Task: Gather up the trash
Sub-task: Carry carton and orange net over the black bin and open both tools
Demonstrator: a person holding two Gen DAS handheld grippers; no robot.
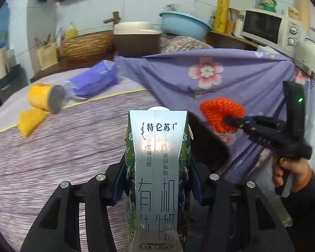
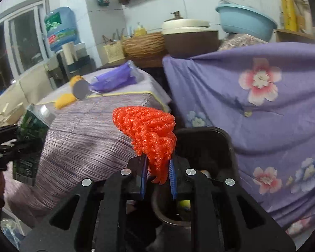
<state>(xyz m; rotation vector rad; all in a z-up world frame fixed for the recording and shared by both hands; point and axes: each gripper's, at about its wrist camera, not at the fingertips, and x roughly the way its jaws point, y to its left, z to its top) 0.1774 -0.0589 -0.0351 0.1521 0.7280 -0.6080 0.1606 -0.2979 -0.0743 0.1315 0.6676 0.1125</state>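
Note:
A silver and green milk carton [image 1: 157, 168] stands upright between the blue pads of my left gripper [image 1: 158, 184], which is shut on it. In the right wrist view the same carton [image 2: 29, 138] shows at the far left. My right gripper [image 2: 157, 176] is shut on a crumpled orange foam net [image 2: 149, 134], held just above the near rim of a black bin [image 2: 208, 142]. In the left wrist view that right gripper [image 1: 231, 121] and its net [image 1: 221, 115] hover to the right of the carton, over the bin [image 1: 208, 142]. A hand holds its handle.
On the striped purple tablecloth [image 1: 52, 157] lie a tipped yellow cup [image 1: 45, 97], a yellow wedge [image 1: 30, 121] and a purple tissue pack [image 1: 94, 79]. A floral purple cloth [image 1: 241, 79] drapes behind the bin. A microwave [image 1: 271, 27], blue basin [image 1: 184, 24] and wicker basket [image 1: 86, 44] stand at the back.

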